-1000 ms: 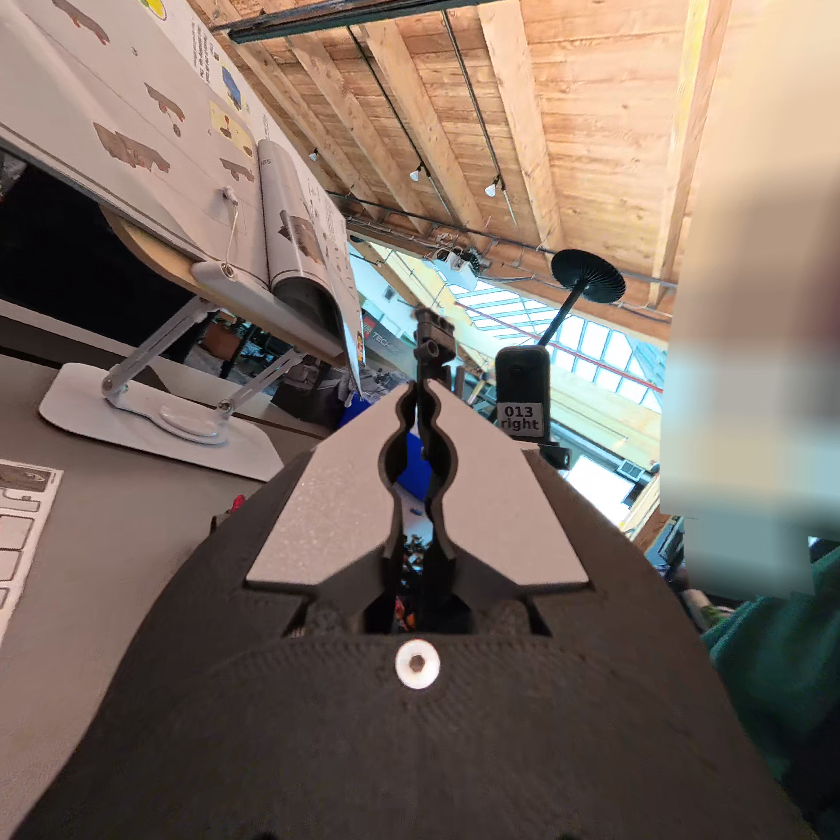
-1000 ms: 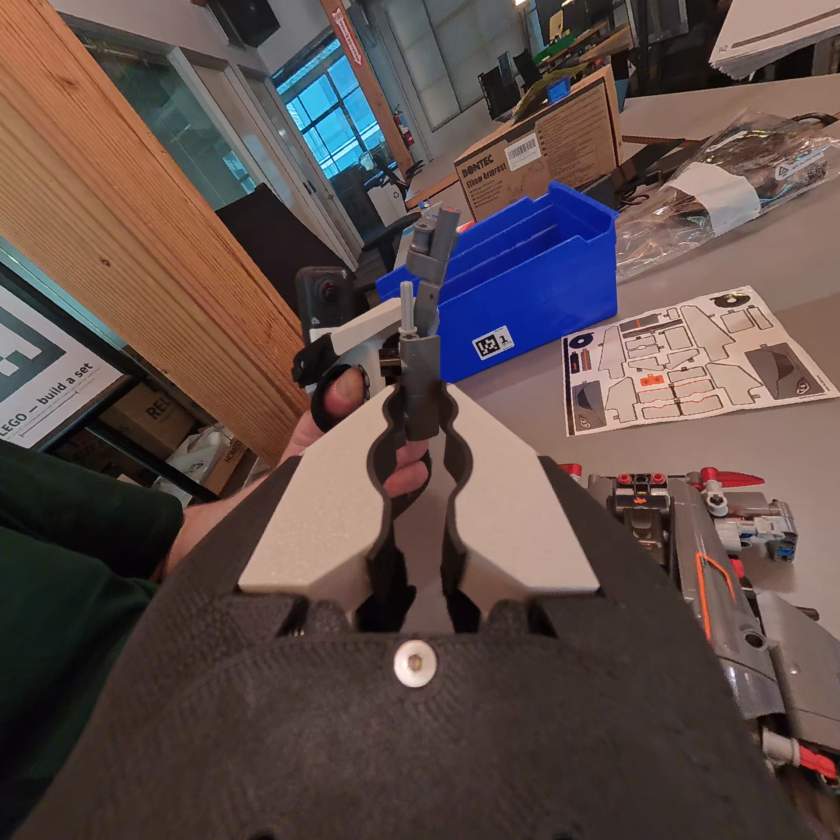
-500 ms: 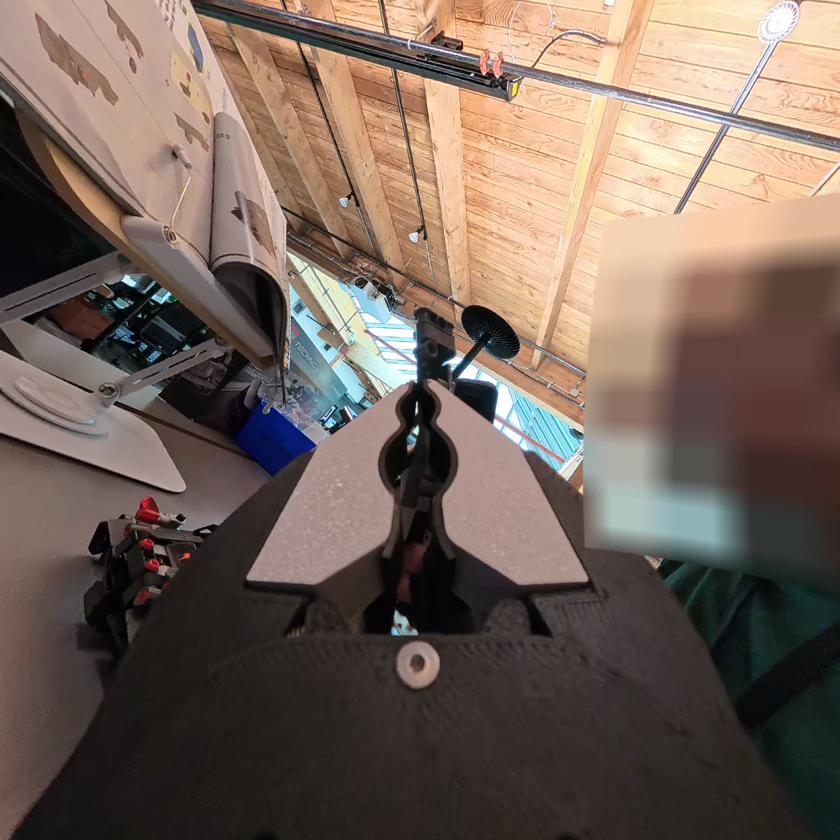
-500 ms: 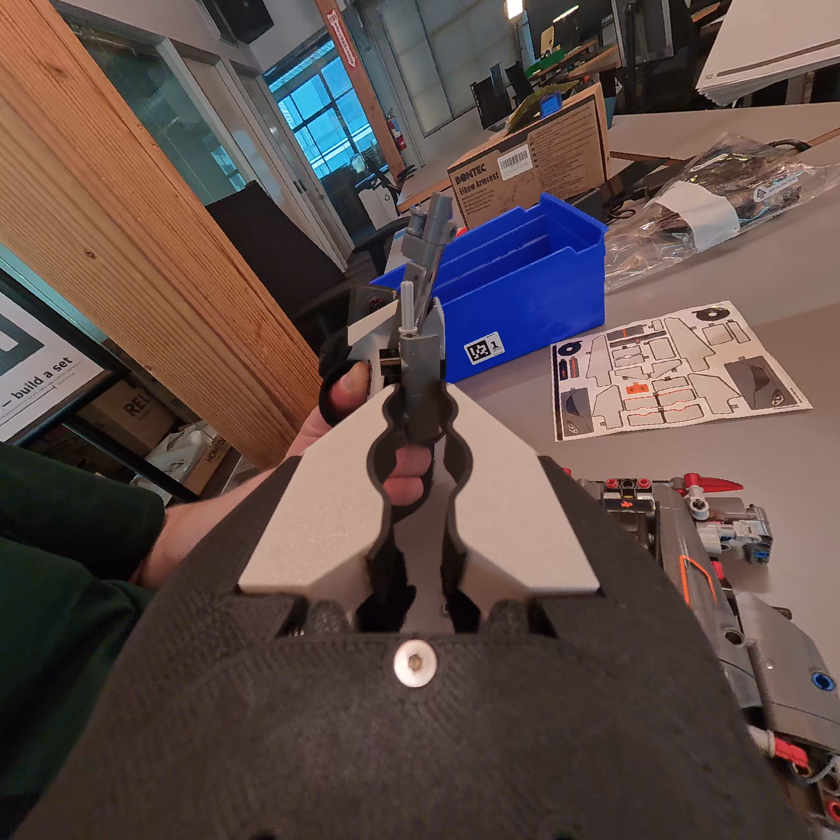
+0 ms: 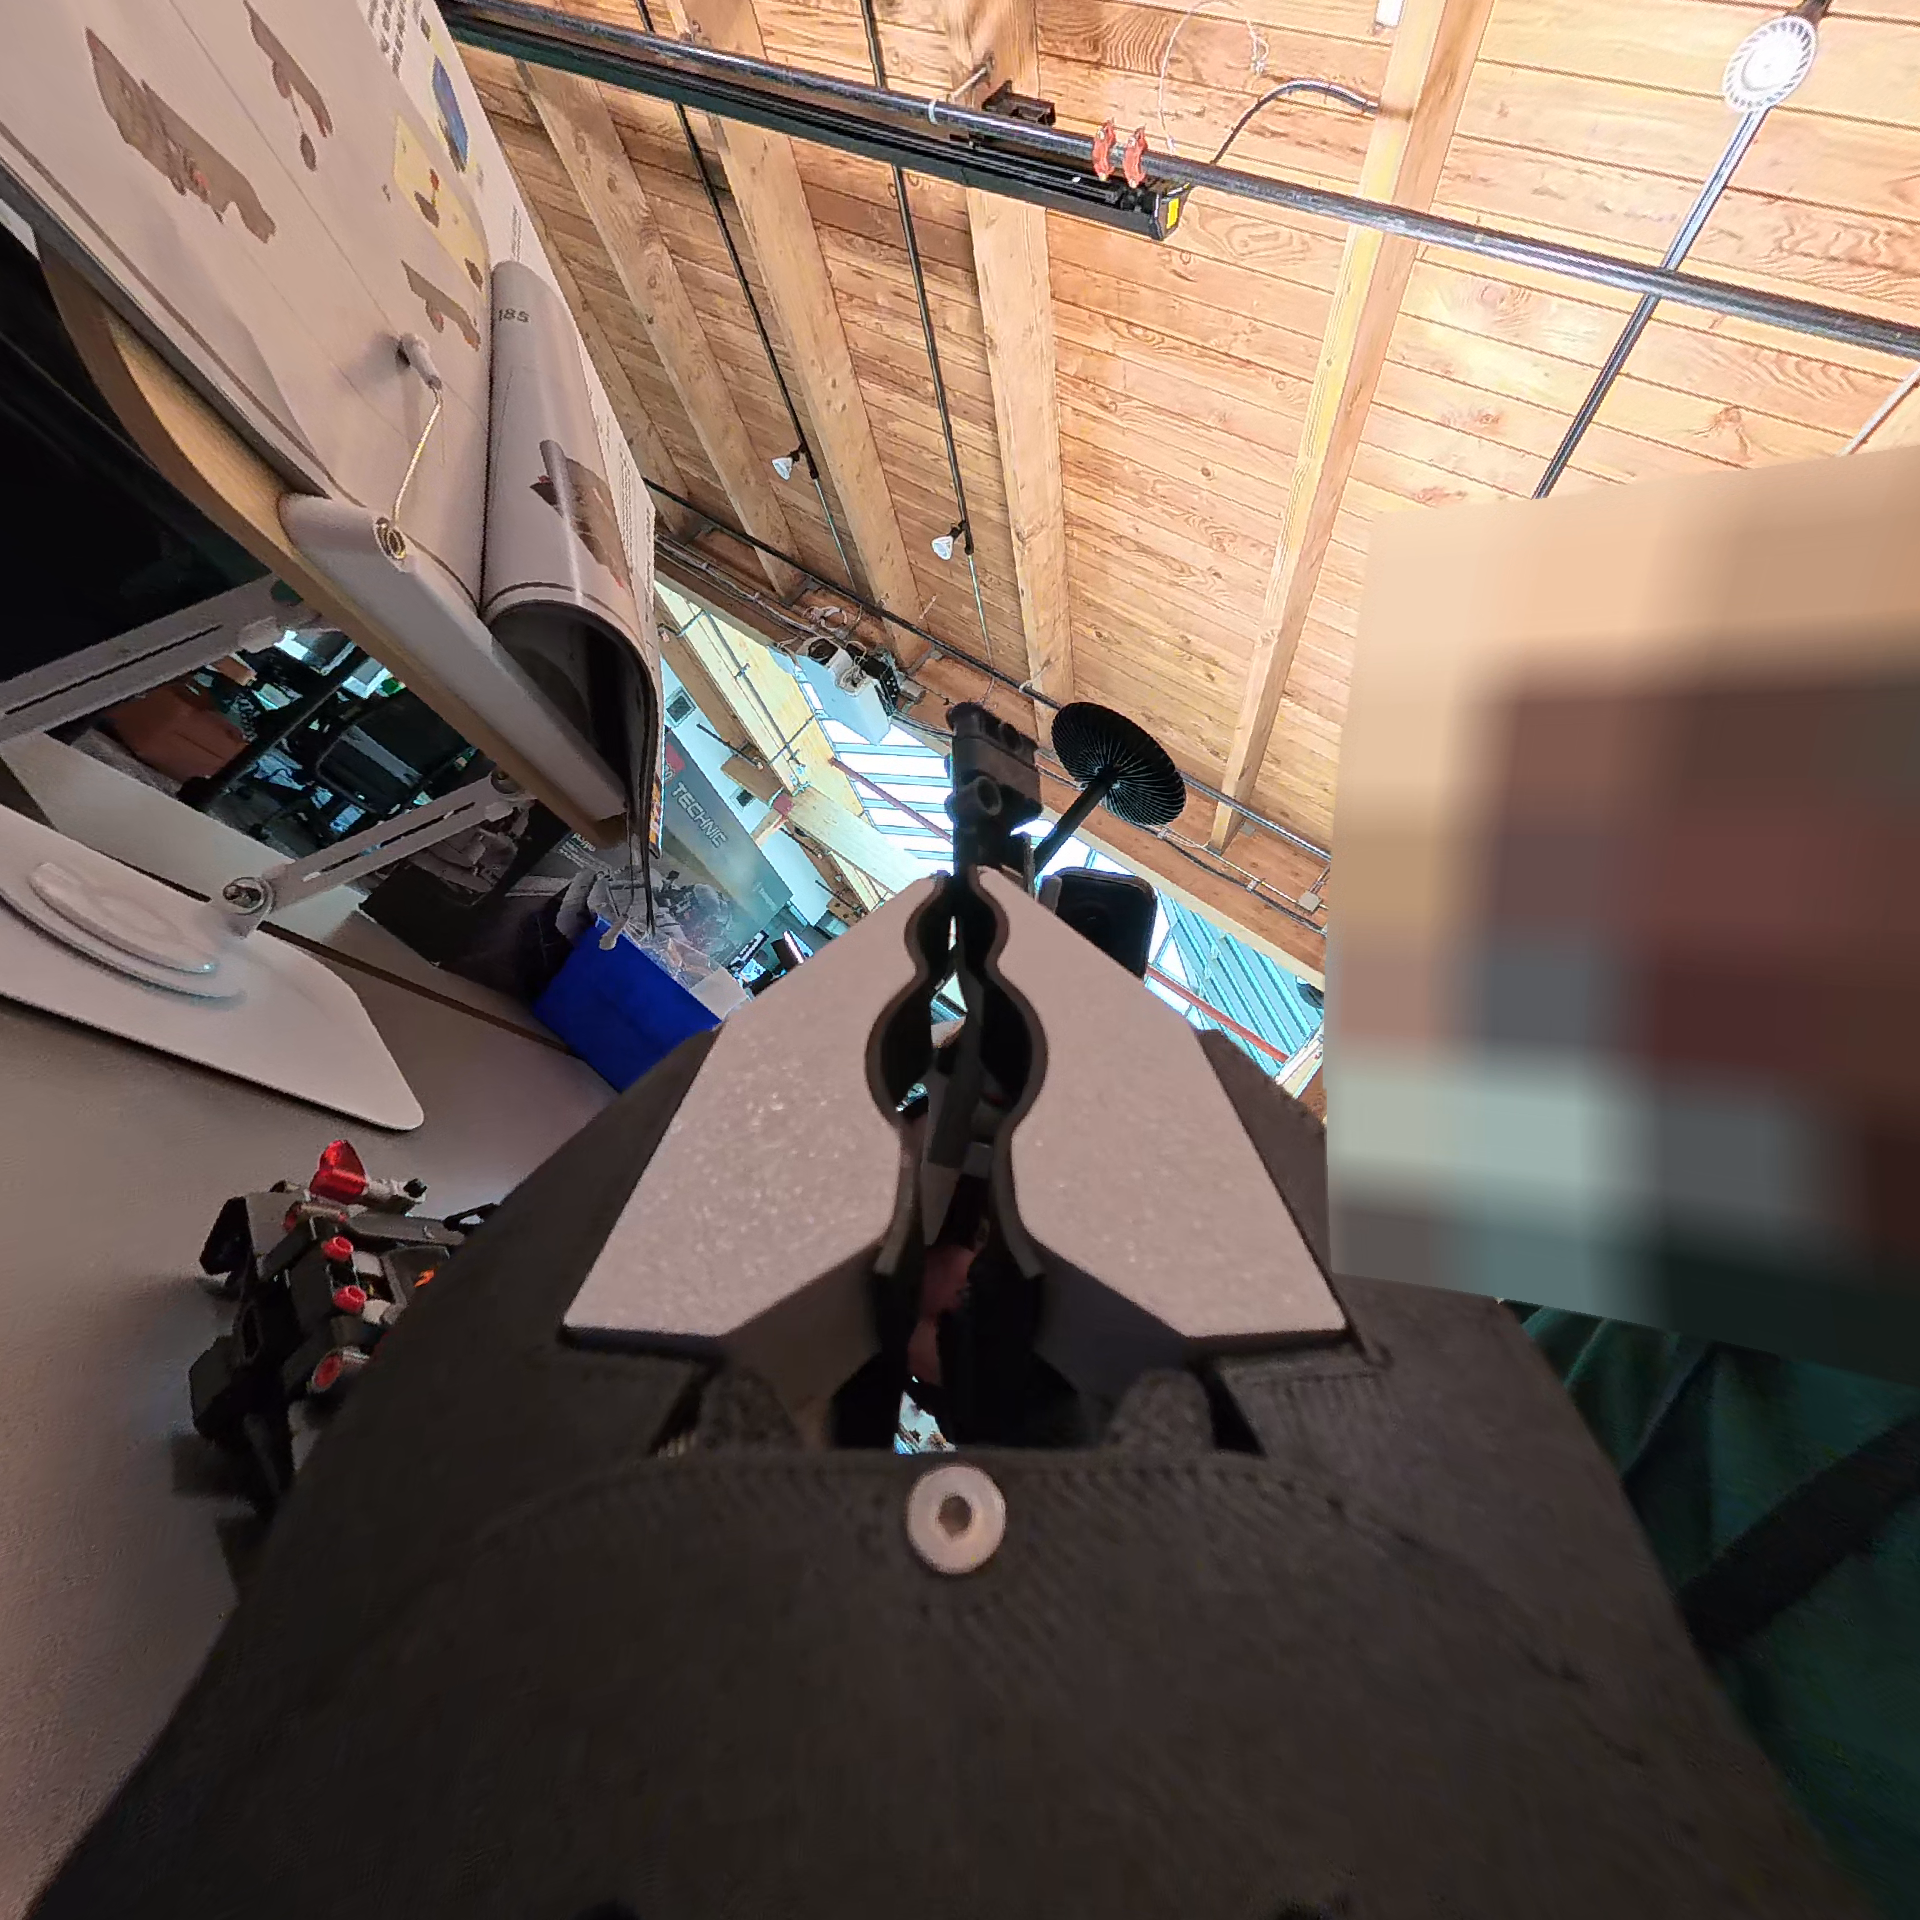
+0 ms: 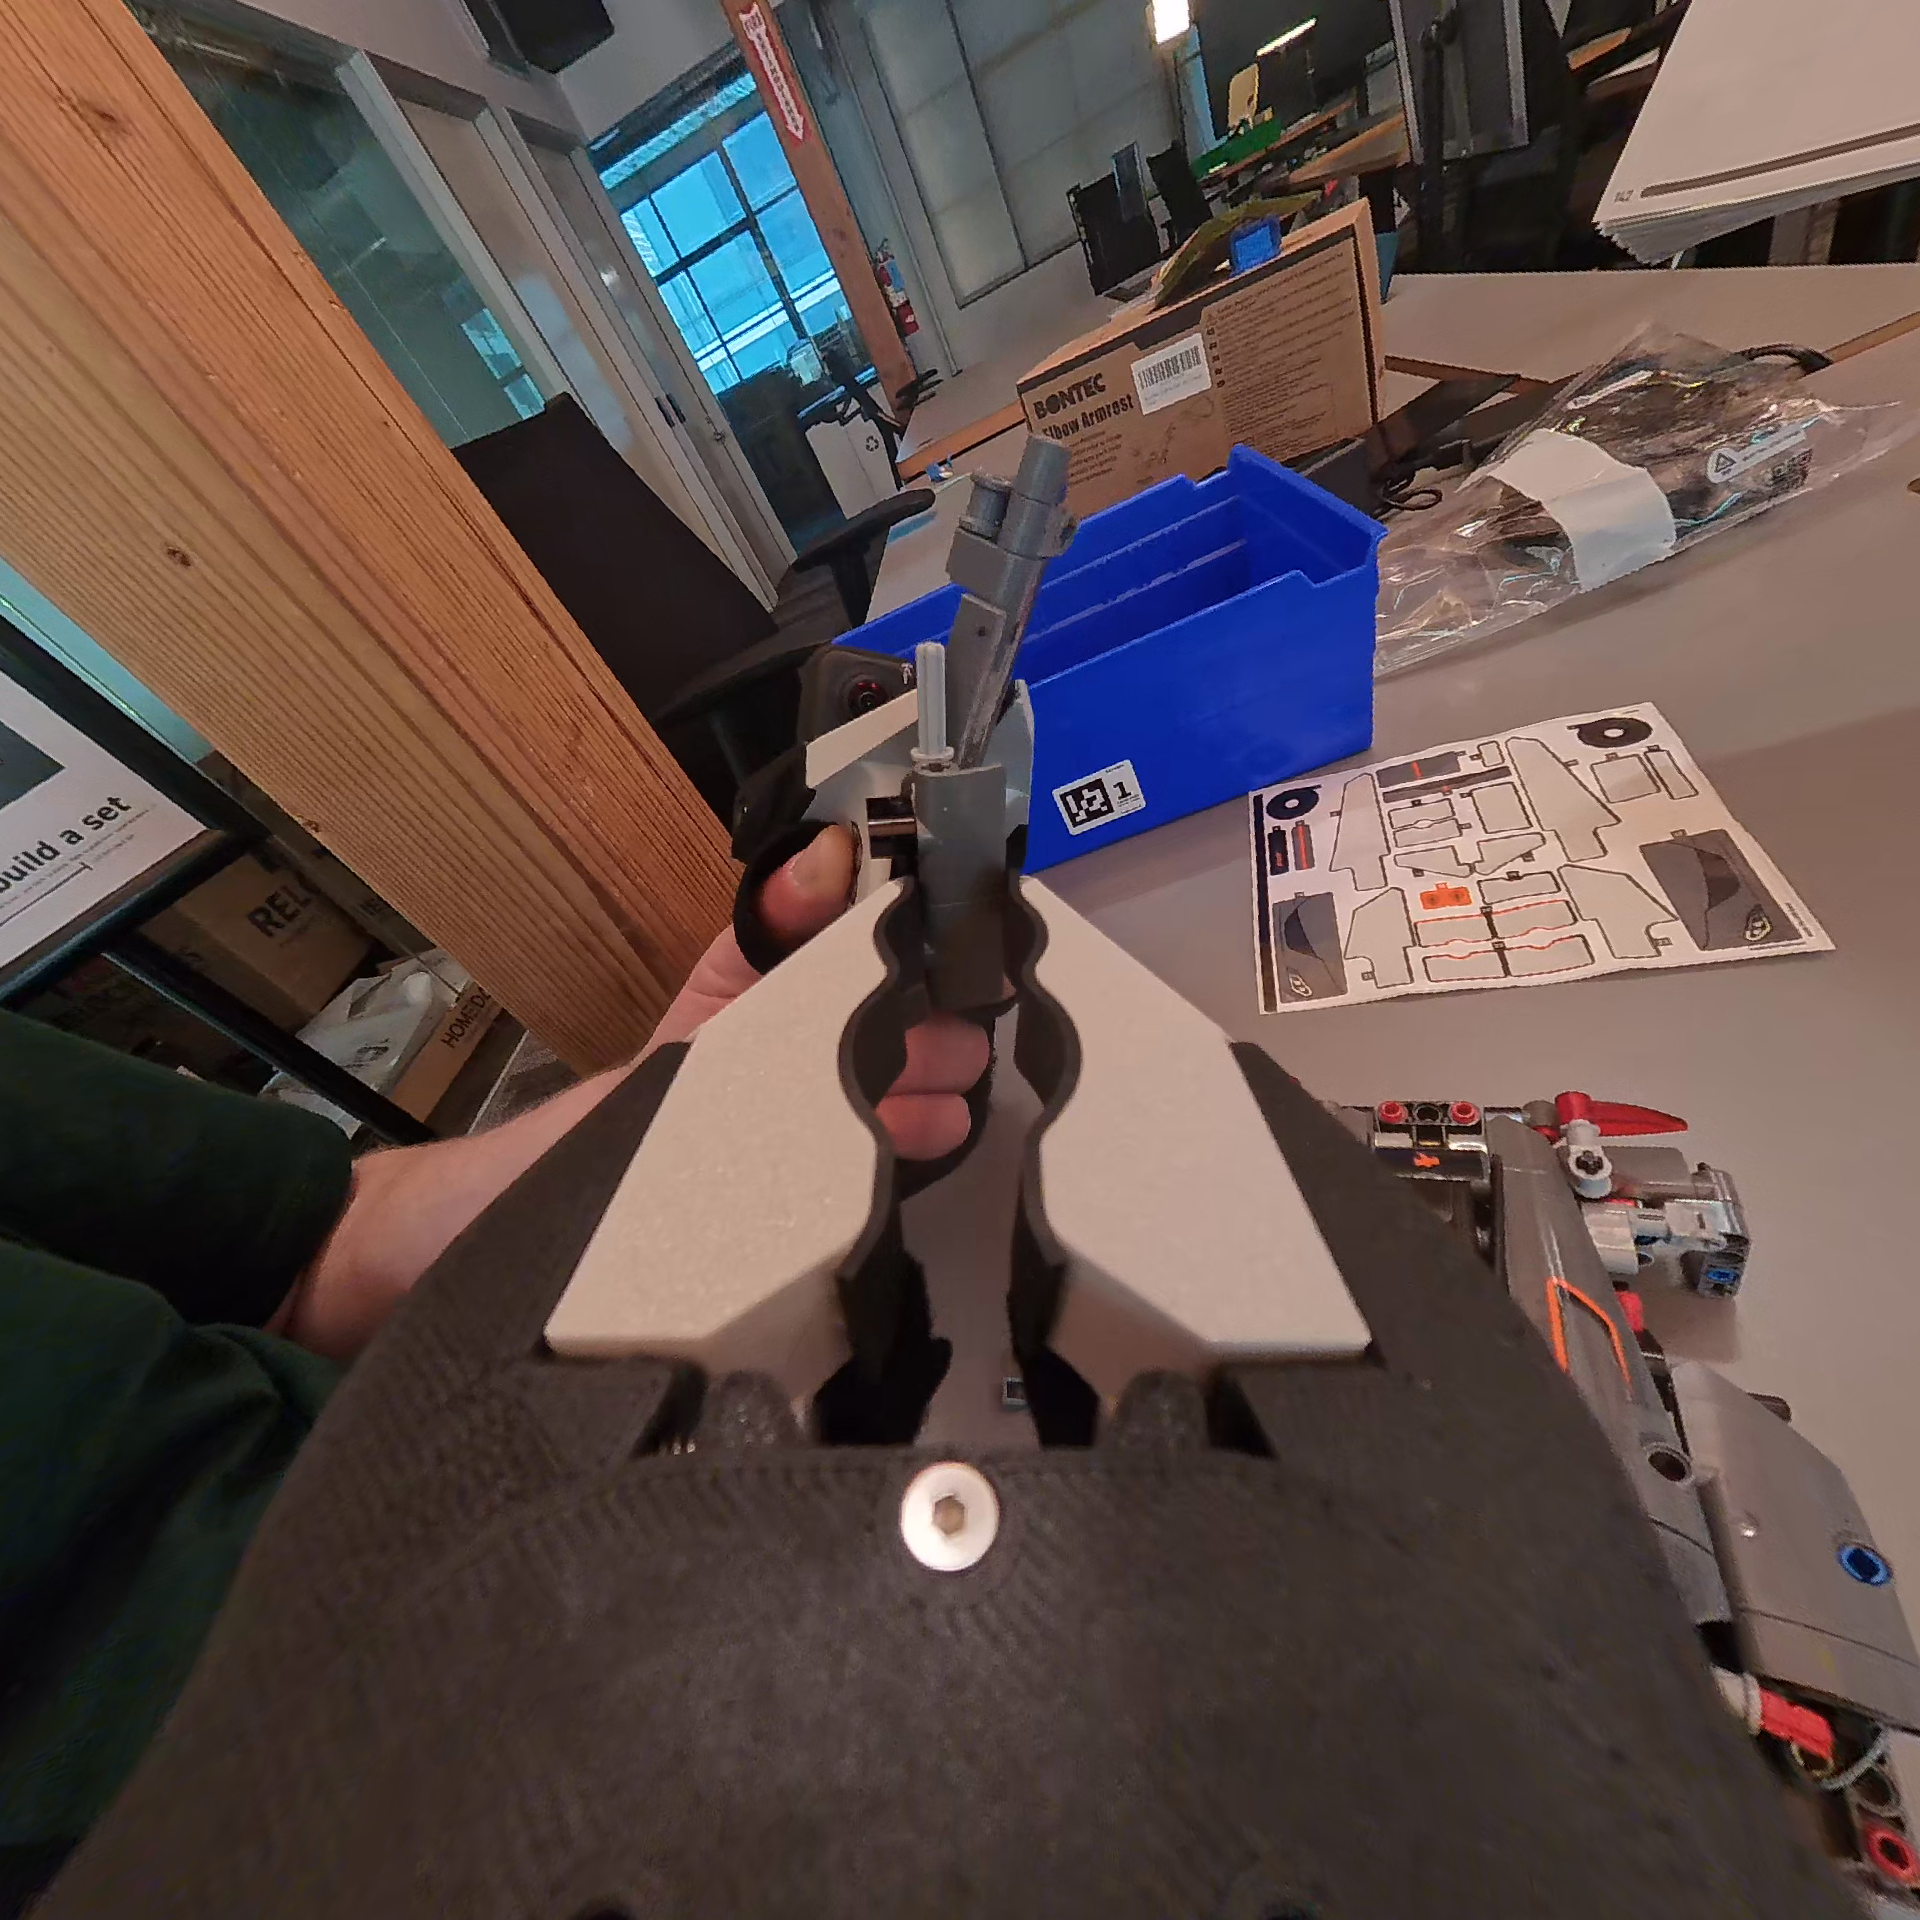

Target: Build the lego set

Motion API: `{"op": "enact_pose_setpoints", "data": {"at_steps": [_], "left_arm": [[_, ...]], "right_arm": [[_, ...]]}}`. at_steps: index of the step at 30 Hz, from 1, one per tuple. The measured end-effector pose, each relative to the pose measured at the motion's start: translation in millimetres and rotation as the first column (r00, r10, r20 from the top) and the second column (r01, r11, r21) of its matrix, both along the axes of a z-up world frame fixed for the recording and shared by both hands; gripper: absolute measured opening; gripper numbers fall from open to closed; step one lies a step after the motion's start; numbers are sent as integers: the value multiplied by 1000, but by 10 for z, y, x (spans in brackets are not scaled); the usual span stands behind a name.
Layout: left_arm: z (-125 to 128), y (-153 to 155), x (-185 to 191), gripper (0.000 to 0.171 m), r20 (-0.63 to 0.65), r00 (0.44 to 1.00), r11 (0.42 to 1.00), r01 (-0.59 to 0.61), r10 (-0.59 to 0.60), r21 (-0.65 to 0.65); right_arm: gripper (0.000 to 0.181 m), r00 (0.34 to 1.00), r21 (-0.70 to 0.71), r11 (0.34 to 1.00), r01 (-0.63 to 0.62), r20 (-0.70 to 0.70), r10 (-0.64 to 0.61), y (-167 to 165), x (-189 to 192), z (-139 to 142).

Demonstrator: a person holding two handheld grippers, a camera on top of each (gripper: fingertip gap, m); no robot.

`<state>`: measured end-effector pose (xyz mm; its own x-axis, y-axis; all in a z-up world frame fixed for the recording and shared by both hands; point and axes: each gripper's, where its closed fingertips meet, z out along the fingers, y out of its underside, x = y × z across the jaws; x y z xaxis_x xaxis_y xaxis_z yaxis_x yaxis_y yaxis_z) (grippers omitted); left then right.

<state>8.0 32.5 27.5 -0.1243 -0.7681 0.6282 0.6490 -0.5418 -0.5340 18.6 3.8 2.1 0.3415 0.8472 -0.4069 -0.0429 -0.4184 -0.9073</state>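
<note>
Grey lego sub-assembly [image 6: 961, 862] pinched at tips of R gripper [image 6: 961, 914], a thin axle sticking up; L gripper [image 5: 961, 914] clamped on the same piece's dark far end [image 5: 982, 790]. Lego model [image 6: 1621, 1299] on table at 4 o'clock, sticker sheet [image 6: 1507, 862] at 2, blue bin [image 6: 1195, 665] at 1.

The grey model [image 6: 1621, 1340] is cut off by the right wrist view's lower right edge. In the left wrist view, most of it is hidden behind the left gripper [image 5: 961, 904], and the instruction booklet [image 5: 312, 260] is cropped at the top left.
</note>
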Motion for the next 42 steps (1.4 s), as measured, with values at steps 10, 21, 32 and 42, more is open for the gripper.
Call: {"op": "enact_pose_setpoints", "data": {"at_steps": [10, 21, 32, 42], "left_arm": [[0, 7, 9, 0, -9, 1000, 1000, -12, 12, 1], [-425, 146, -200, 0, -437, 887, 985, -170, 151, -6], [-1434, -143, -513, 0, -878, 478, 974, -206, 15, -96], [-1737, -246, -605, 7, -933, 353, 967, -207, -69, -149]], "right_arm": [[12, 1000, -2, 1000, -4, -19, 4, 0, 15, 13], [12, 913, -76, 981, -176, -385, 134, -44, 171, 264], [13, 975, -17, 997, -69, -211, 64, 55, 166, 104], [12, 993, 28, 999, -16, -113, 19, 79, 178, 25]]}}
